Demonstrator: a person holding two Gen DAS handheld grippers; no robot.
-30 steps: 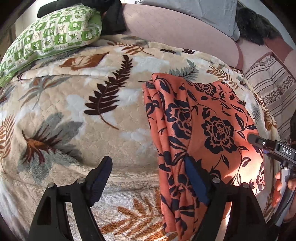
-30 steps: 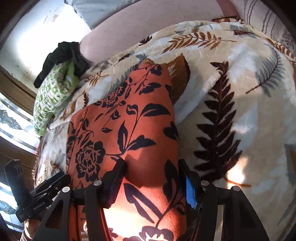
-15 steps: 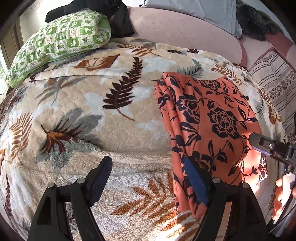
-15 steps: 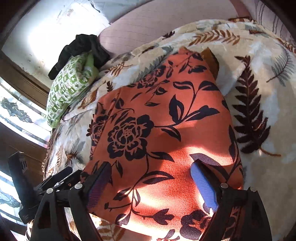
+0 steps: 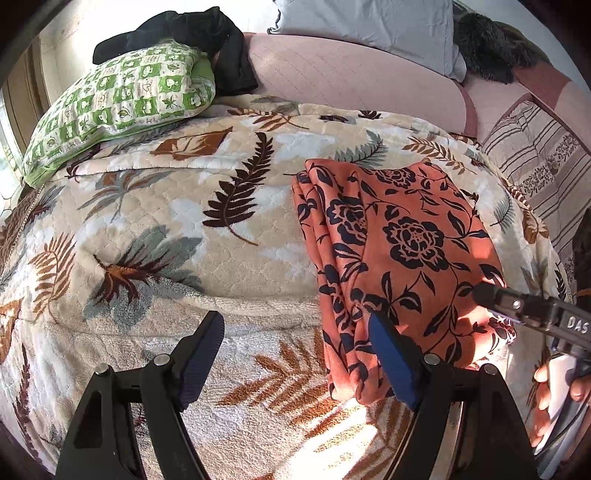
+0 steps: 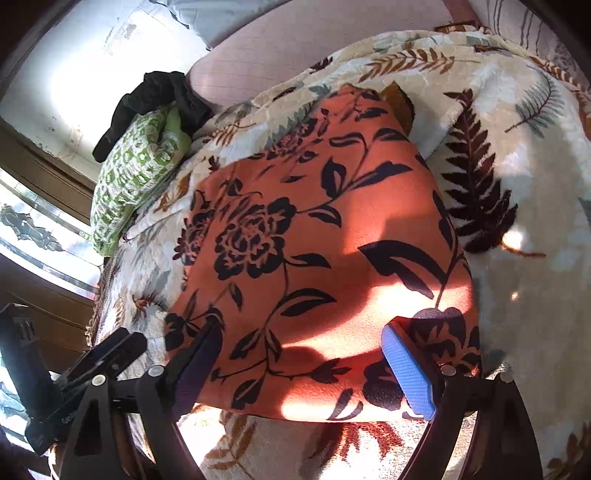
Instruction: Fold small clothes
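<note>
Orange cloth (image 5: 402,258) with a dark floral print lies folded into a flat, roughly rectangular stack on the leaf-patterned blanket (image 5: 207,236) that covers the bed, toward the blanket's right side as my left camera sees it, and close to the near edge where the blanket drops away. Its layered fold edges run along its left side in that view.

My left gripper (image 5: 295,354) hangs over the near edge of the blanket with its fingers spread wide and nothing between them; the right-hand blue pad (image 5: 391,362) sits in front of the cloth's near left corner, but I cannot tell whether it touches the fabric (the fisheye flattens depth here).

My right gripper (image 6: 306,373) is over the cloth's near edge; its jaws have just been opening, and they now stand wide apart, with the cloth lying below and between them, released rather than pinched. From the left camera I see that gripper's black finger (image 5: 524,306) over the cloth's right side, and part of my hand (image 5: 554,402) on its handle.

At the blanket's far left corner rests a green-checked pillow (image 5: 122,107) with a black garment (image 5: 192,37) bunched on top. A grey pillow (image 5: 369,29) leans against the pink headboard (image 5: 332,74) beyond the far edge.
</note>
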